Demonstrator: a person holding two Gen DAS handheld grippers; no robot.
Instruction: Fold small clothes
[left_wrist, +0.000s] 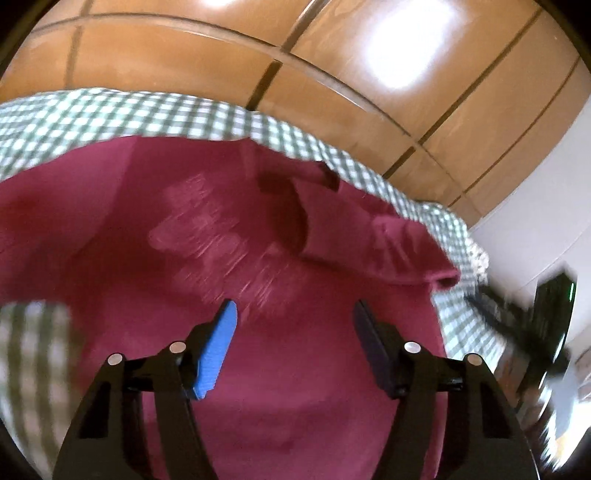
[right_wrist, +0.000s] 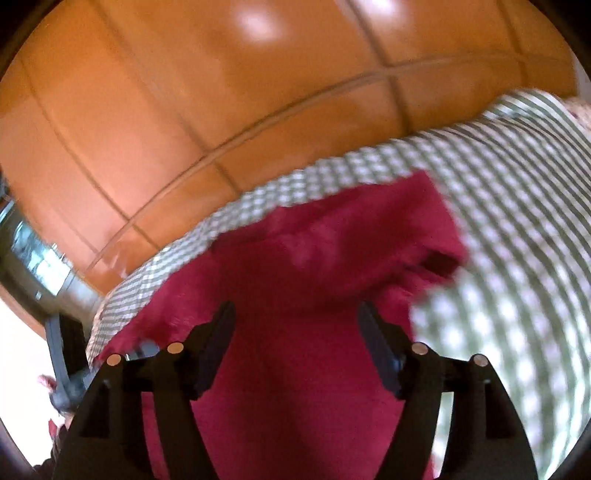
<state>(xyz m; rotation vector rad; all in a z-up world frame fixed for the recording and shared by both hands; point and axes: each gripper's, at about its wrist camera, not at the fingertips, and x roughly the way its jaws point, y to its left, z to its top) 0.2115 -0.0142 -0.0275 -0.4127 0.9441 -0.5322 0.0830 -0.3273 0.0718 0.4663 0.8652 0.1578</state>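
Red shirt (left_wrist: 155, 206) flat on checked cloth (left_wrist: 110, 110), filling frame centre. Left gripper (left_wrist: 295, 317) and right gripper (right_wrist: 297, 317) both spread, nothing between jaws. Sleeve (left_wrist: 413, 251) upper right of left gripper, probably nearer right hand; blur heavy.

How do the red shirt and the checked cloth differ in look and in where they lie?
The red shirt is one plain colour with a faint print, while the checked cloth has green and white squares. The shirt lies on top; the cloth lies under it and shows past its edges. The shirt has folds near one sleeve; the cloth looks flatter. Both are fabric and are spread out above the tiled floor.
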